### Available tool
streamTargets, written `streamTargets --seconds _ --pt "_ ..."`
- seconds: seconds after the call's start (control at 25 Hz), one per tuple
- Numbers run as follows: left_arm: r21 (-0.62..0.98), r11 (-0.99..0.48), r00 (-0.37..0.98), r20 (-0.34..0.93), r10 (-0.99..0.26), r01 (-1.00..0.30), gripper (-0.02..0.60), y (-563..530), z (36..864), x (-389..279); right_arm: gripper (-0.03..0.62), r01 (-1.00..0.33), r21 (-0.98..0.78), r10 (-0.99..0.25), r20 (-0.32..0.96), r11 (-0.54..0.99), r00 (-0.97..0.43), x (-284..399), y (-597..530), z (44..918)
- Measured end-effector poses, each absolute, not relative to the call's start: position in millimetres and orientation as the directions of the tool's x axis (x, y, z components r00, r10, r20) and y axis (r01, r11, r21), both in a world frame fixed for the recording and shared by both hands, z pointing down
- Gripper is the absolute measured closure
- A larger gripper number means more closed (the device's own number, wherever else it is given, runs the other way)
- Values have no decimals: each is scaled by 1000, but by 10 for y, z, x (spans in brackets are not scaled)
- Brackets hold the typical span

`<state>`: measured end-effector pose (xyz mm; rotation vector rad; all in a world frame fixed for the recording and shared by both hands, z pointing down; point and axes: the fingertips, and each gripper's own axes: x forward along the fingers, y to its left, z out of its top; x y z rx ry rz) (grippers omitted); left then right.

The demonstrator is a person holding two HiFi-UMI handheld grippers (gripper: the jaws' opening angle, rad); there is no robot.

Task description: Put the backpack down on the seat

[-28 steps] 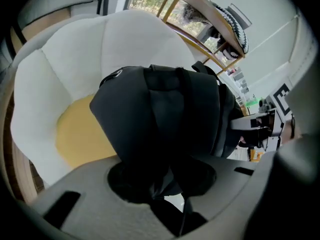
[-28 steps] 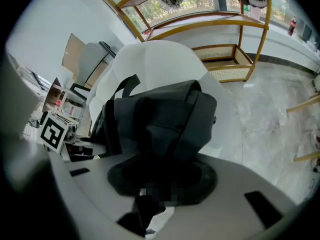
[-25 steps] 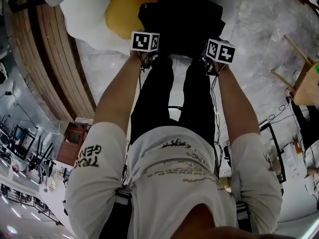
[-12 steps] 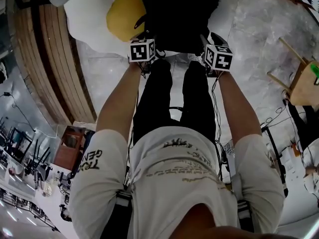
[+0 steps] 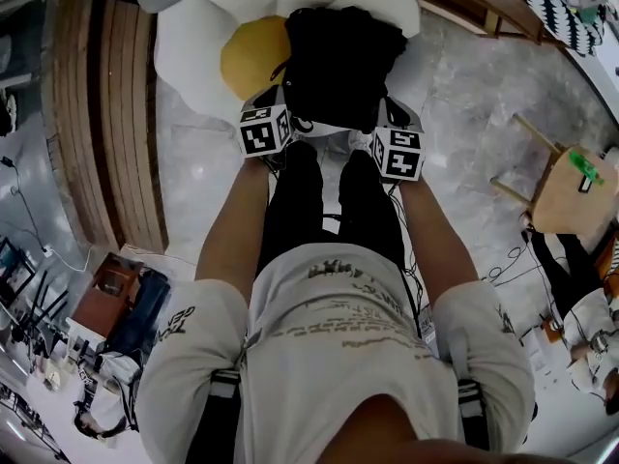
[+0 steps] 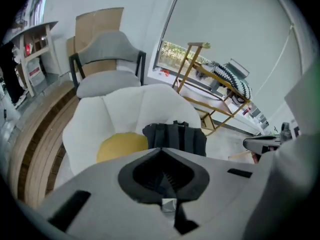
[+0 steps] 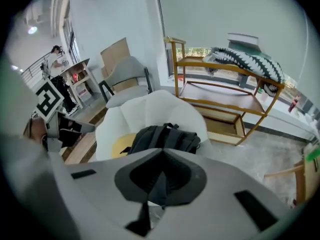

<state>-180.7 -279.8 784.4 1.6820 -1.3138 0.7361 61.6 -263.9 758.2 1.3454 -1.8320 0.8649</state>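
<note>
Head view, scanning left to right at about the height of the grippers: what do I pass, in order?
wooden decking → left gripper → backpack → right gripper → wooden stool

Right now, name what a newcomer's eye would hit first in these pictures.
The black fabric backpack lies on the white flower-shaped padded seat, beside its yellow round centre cushion. Nearer the person, the left gripper and right gripper hang empty, jaws just closed with nothing between them.
</note>
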Motion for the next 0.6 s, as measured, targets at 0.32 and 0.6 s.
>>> streamTargets --seconds 0.32,0.6 --pt "223 -152 270 779 -566 -963 560 -2839 6704 -1466 568 -958 -81 -611 754 277 -240 675 -2850 6671" --pt "201 -128 232 676 -700 -971 560 -3032 5614 -1290 568 -943 -178 -730 598 282 -331 626 -3058 5583"
